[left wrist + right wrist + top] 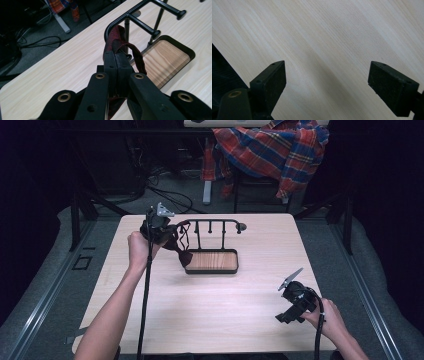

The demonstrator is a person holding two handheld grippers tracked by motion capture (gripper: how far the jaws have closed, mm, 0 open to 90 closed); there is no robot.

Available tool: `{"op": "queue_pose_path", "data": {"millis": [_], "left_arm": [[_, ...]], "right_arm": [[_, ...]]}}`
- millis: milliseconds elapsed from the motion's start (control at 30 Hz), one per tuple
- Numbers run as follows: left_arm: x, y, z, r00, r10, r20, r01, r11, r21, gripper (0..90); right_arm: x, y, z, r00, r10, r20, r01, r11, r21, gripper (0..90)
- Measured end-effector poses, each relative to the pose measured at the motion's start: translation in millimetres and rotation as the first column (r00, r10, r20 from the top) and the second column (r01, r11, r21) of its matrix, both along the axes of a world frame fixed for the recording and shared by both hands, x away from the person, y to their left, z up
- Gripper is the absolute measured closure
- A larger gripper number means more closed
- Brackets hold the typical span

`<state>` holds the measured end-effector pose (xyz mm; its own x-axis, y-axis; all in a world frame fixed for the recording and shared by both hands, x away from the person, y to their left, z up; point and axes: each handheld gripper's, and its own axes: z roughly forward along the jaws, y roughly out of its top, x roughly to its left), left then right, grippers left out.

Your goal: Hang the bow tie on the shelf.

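Note:
A black metal rack [218, 223] with short pegs stands on a wood-bottomed tray [211, 261] near the table's middle back. A dark red cloth strap [181, 245] hangs off the rack's left end, its lower part over the tray's left corner. My left gripper [161, 231] is shut on this dark red strap [117, 40] right at the bend of the rack's bar [130, 13]; a loop of it curls over the closed jaws. My right gripper [289, 316] rests low at the table's front right, open, with bare tabletop [324, 50] between its fingers [270, 80].
The light wooden table [210, 305] has free room in front and to the right of the tray. A plaid shirt [270, 147] drapes over a chair beyond the far edge. Cables lie on the floor behind the table.

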<state>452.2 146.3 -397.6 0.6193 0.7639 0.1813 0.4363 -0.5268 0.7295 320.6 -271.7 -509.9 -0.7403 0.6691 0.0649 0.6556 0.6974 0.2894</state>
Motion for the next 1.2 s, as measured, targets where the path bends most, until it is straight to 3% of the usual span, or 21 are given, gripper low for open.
{"op": "queue_pose_path", "data": {"millis": [100, 167, 367, 467, 633, 1000, 1200], "left_arm": [[5.3, -0.5, -2.8, 0.9998, 0.018, -0.006, -0.018, 0.9998, -0.003, 89.1], [10.3, 0.1, -5.8, 0.9994, 0.033, -0.013, -0.033, 0.9994, -0.002, 89.0], [16.5, 2.2, -12.0, 0.9982, 0.058, -0.017, -0.058, 0.9981, -0.017, 89.0], [18.7, 3.5, -16.3, 0.9974, 0.066, -0.029, -0.067, 0.9974, -0.026, 89.0], [20.1, 4.7, -24.9, 0.9968, 0.064, -0.047, -0.065, 0.9979, -0.006, 88.9], [23.5, 11.1, -42.9, 0.9922, 0.067, -0.106, -0.071, 0.9965, -0.043, 88.4], [26.9, 9.1, -50.1, 0.9853, 0.055, -0.162, -0.063, 0.9968, -0.049, 83.6]], "right_arm": [[0.1, 0.0, -0.2, 1.0, 0.001, -0.002, -0.001, 1.0, 0.001, 14.6], [2.1, -0.7, 1.8, 0.9994, 0.028, -0.019, -0.029, 0.999, -0.028, 14.6], [1.1, -0.6, -0.4, 0.9999, 0.009, -0.011, -0.009, 1.0, -0.01, 14.6], [1.3, -0.6, 0.8, 0.9998, 0.018, -0.011, -0.018, 0.999, -0.029, 14.6], [1.3, -0.3, 0.1, 0.9997, 0.018, -0.018, -0.019, 1.0, -0.023, 14.6], [1.2, 0.2, -0.2, 0.9997, 0.019, -0.016, -0.019, 0.999, -0.034, 14.6], [0.9, 1.0, -0.7, 0.9996, 0.02, -0.021, -0.021, 0.999, -0.032, 14.6]]}}
